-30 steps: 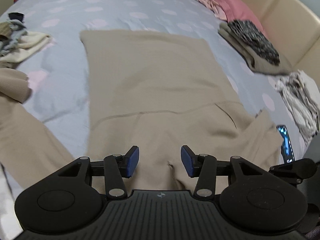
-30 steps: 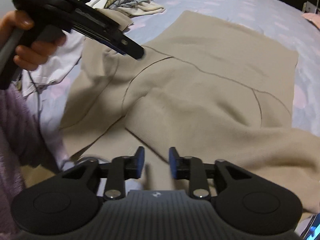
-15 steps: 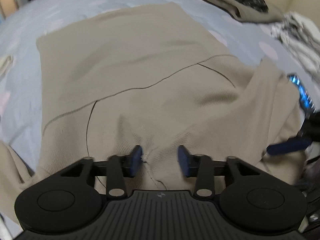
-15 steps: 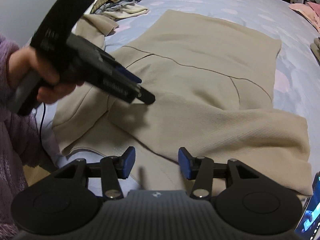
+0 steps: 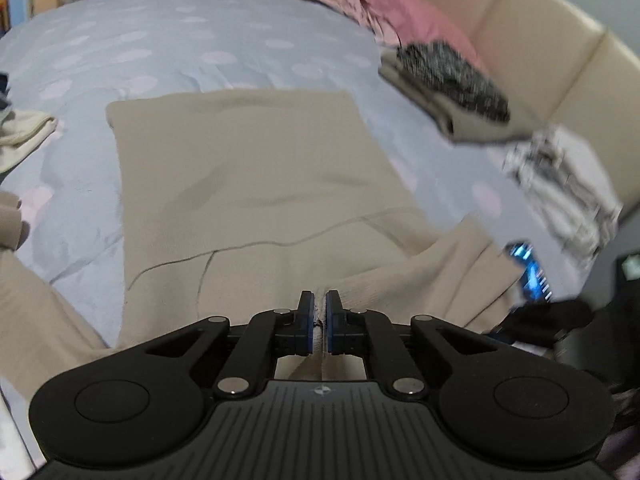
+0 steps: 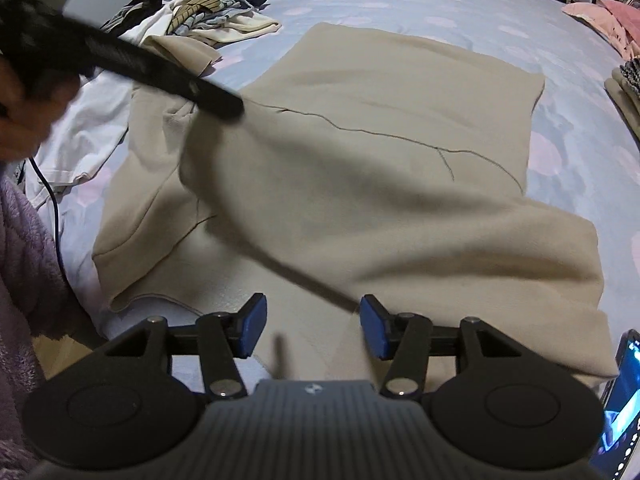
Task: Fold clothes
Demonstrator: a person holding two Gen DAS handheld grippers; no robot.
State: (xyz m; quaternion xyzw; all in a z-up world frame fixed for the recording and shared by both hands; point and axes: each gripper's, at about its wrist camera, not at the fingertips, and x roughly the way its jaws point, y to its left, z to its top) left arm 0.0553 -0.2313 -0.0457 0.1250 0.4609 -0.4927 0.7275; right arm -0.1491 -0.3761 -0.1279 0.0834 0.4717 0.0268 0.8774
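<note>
A beige sweatshirt [image 5: 248,168] lies spread on the dotted blue bedspread [image 5: 160,40]. My left gripper [image 5: 320,312] is shut on a pinch of its cloth near the front edge, and a thin ridge of fabric shows between the blue pads. In the right wrist view the left gripper [image 6: 232,106] holds that part of the sweatshirt [image 6: 400,120] raised, so a flap drapes down from it. My right gripper [image 6: 312,320] hovers over the near edge, its jaws opening. Cloth lies under them but nothing is gripped.
Folded clothes [image 5: 452,76] and pink bedding [image 5: 384,4] lie by the padded headboard [image 5: 540,48]. A lit phone [image 6: 620,400] rests at the right edge. Loose clothes [image 6: 200,16] and a white garment [image 6: 92,128] sit at the left. A hand [image 6: 24,112] and purple sleeve [image 6: 20,260] show.
My left gripper went from open to shut on the sweatshirt's cloth and rose with it. My right gripper's jaws spread wider while staying over the near edge.
</note>
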